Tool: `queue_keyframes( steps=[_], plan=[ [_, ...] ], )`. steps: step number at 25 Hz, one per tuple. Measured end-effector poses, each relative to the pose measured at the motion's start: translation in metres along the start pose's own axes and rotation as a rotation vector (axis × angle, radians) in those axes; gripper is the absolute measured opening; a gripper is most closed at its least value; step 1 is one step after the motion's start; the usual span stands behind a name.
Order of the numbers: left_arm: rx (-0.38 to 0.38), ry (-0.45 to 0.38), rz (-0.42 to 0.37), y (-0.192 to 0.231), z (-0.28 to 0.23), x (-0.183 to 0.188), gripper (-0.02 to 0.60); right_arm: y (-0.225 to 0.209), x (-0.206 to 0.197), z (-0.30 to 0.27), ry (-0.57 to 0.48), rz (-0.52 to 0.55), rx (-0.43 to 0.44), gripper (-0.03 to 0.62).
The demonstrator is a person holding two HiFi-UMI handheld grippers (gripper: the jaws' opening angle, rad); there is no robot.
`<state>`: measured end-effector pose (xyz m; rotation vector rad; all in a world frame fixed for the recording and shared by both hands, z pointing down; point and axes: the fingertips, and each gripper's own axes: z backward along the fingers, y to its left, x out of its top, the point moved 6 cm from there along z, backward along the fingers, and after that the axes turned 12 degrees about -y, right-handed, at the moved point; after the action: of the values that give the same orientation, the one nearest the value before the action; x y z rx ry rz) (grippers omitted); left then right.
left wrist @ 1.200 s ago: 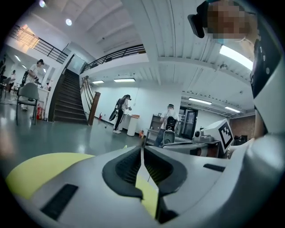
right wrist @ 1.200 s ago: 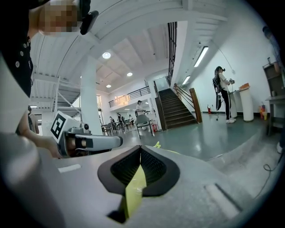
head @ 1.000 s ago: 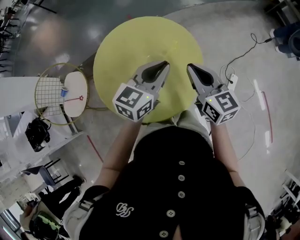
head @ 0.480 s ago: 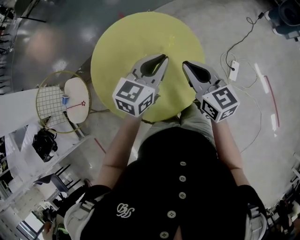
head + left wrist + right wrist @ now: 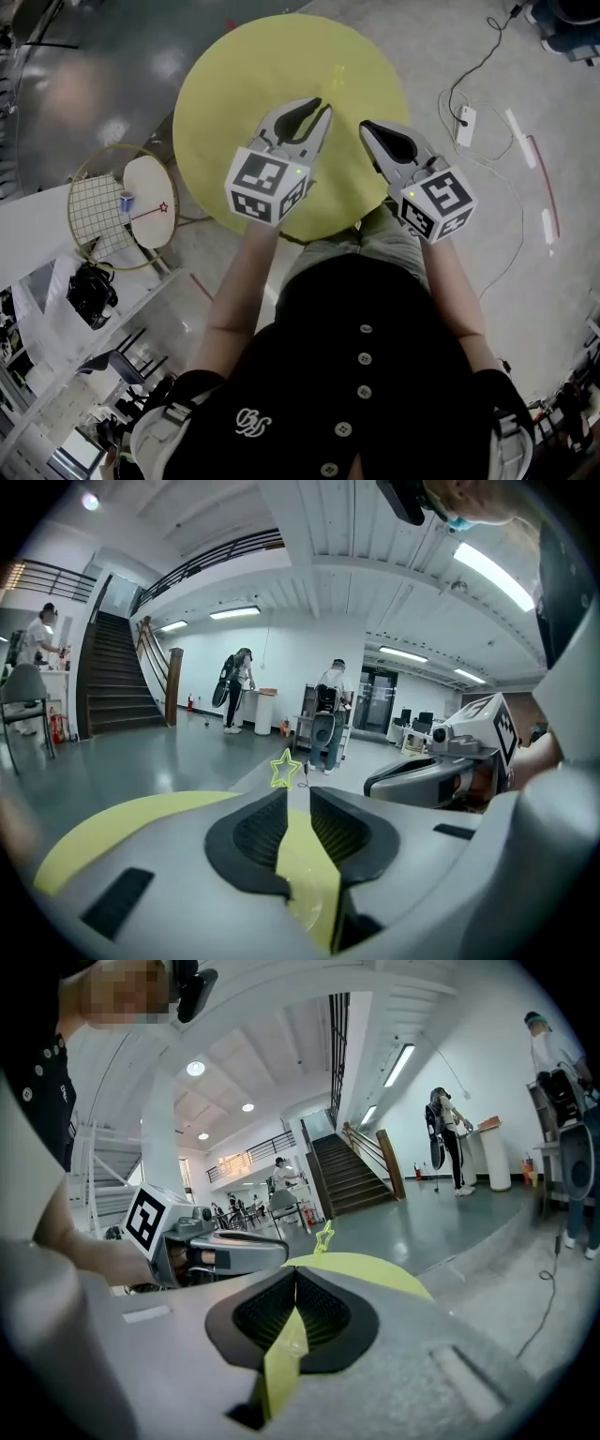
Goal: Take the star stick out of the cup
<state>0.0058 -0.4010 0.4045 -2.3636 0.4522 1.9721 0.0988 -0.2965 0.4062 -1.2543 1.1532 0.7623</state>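
No word, number or brand can be read with any certainty. The nearest thing to lettering is a small white curly monogram (image 5: pixel 250 421), stitched low on the front of the person's black buttoned garment (image 5: pixel 375 309) in the head view. Its letters are too small and looped to tell. The left marker cube (image 5: pixel 267 185), on the left claw (image 5: pixel 322 106), and the right marker cube (image 5: pixel 437 202), on the right claw (image 5: pixel 365 126), bear only black-and-white square code patterns, coarse blocks inside white borders, which spell nothing.
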Motion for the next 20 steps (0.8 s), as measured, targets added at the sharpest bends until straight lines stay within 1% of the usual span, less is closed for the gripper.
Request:
queue_keyframes(
  steps=[1,3,9,15,20],
  plan=[
    [-0.004,0.012,0.005,0.001,-0.001,-0.002,0.081,0.0,-0.001,0.0,0.003,-0.003,-0.002,0.004],
    [-0.01,0.04,0.005,0.003,-0.004,-0.005,0.1,-0.001,-0.003,-0.001,0.007,-0.01,-0.006,0.003],
    [-0.013,0.072,-0.027,0.012,-0.011,-0.005,0.1,-0.002,-0.006,-0.004,0.016,-0.02,-0.007,0.004],
    [-0.052,0.128,-0.055,0.013,-0.023,-0.014,0.1,-0.008,-0.012,-0.005,0.026,-0.036,-0.024,0.003],
    [-0.048,0.161,-0.057,0.017,-0.031,-0.018,0.1,-0.011,-0.014,-0.005,0.028,-0.049,-0.034,0.003]
  ],
)
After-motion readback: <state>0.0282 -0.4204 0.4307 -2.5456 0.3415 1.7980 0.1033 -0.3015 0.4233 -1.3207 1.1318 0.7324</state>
